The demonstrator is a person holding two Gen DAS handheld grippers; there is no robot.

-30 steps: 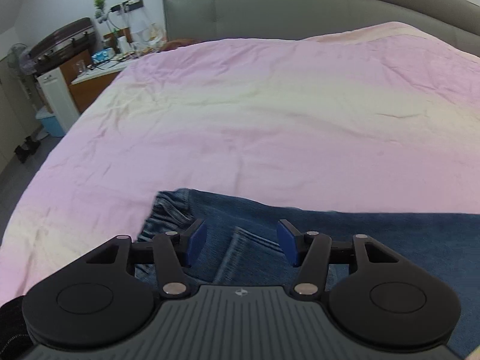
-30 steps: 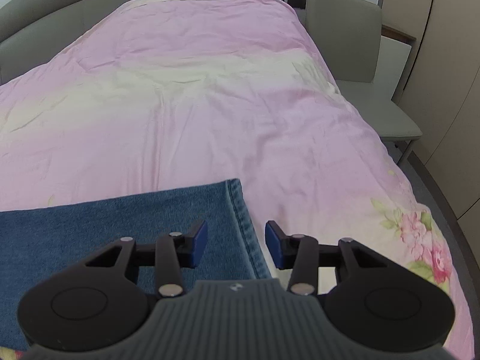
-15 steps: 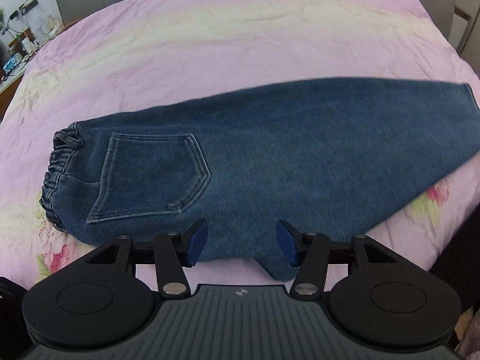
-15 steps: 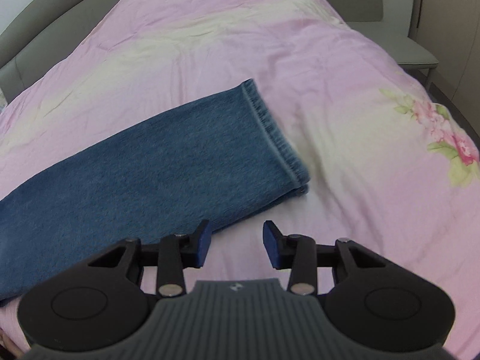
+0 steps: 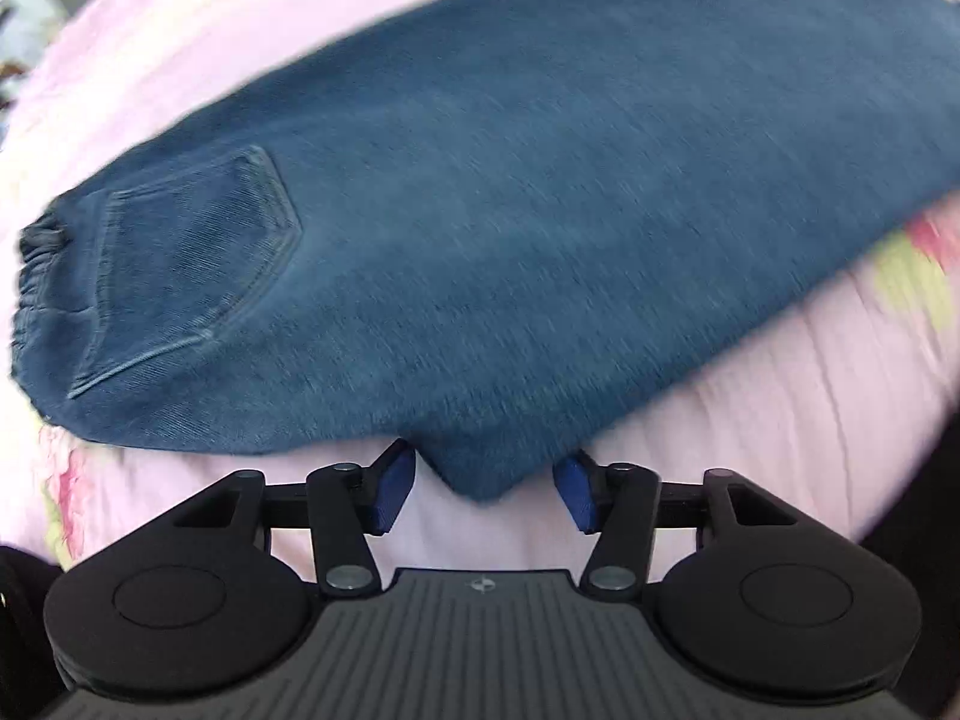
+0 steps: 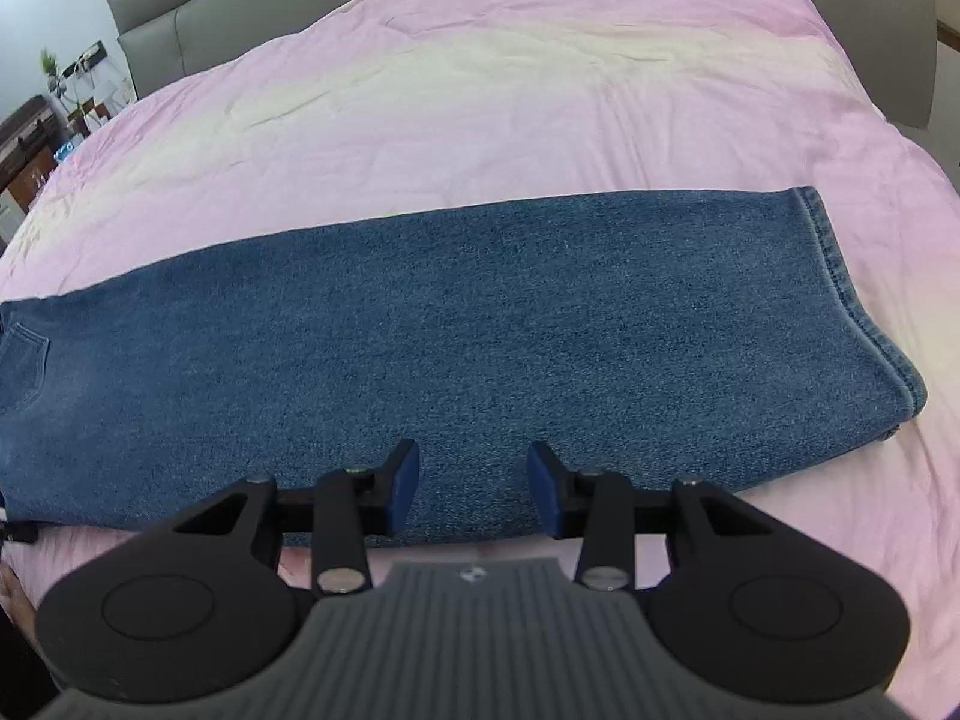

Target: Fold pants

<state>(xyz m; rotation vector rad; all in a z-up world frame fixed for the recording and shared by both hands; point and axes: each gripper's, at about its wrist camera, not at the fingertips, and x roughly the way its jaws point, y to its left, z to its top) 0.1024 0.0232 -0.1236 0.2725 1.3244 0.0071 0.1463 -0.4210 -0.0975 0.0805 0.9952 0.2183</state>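
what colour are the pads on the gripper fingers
Blue, on black fingers. The right gripper's pads show it best in the right wrist view, sharp against the denim pants.

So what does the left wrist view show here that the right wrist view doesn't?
Only the left wrist view: the elastic waistband and the crotch point of the jeans between the closing left gripper, not yet pinched. Only the right wrist view: the leg hem, headboard and open right gripper. Both: jeans, back pocket, pink bedspread.

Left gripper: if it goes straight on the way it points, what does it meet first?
Probably the pointed crotch corner of the blue denim pants, between the closing left gripper's open jaws, untouched; pink quilt beneath. Depth unclear.
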